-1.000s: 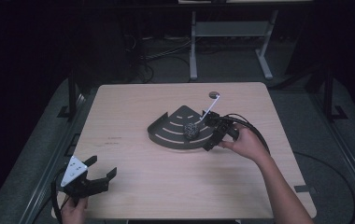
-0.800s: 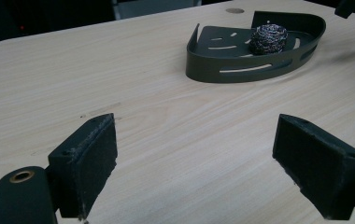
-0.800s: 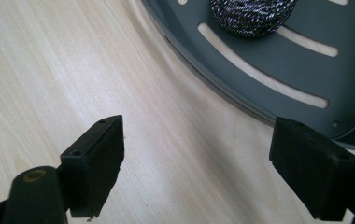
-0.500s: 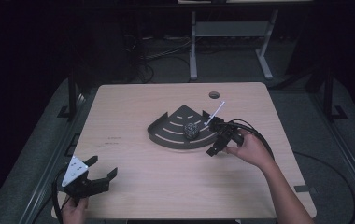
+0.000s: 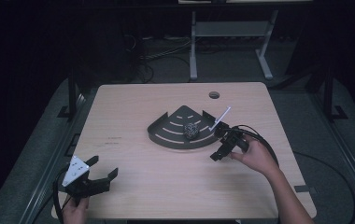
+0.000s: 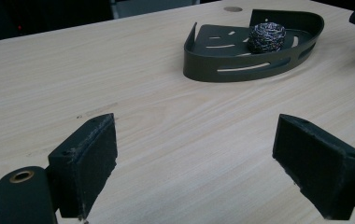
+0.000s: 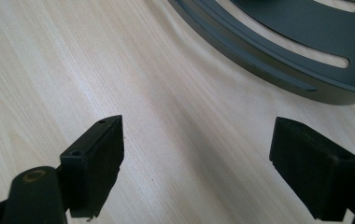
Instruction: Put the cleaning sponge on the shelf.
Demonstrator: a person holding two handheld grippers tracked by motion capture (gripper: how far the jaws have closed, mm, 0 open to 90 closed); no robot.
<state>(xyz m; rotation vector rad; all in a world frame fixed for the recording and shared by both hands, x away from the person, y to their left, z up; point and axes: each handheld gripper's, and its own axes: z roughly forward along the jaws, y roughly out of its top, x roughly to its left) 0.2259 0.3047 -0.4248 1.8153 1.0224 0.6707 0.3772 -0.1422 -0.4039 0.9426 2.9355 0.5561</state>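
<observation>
The right gripper (image 5: 218, 150), jaws spread wide and empty, hangs low over the tabletop (image 5: 175, 186) just beside the curved front wall of a dark quarter-round tray (image 5: 166, 133) — a steel-wool scourer (image 5: 192, 130) sits inside it. Well apart, the left gripper (image 5: 102, 169) also gapes empty at the near-left corner.

Left gripper (image 5: 102, 173): black body, two chunky black jaws w/ rough rectangular pads (image 6: 91, 161), small screw holes on pad edges, brass-ringed hole on the block just below the left pad. Grey three-cornered plate (image 5: 75, 169) on top w/ small dark dots. Black cable loops off its rear. Right gripper (image 5: 218, 145): same black build, same flat pads (image 7: 98, 161), white three-cornered plate (image 5: 219, 120) seen edge-on above it, black cable curling behind it. Forearms bare, no sleeves in view.
</observation>
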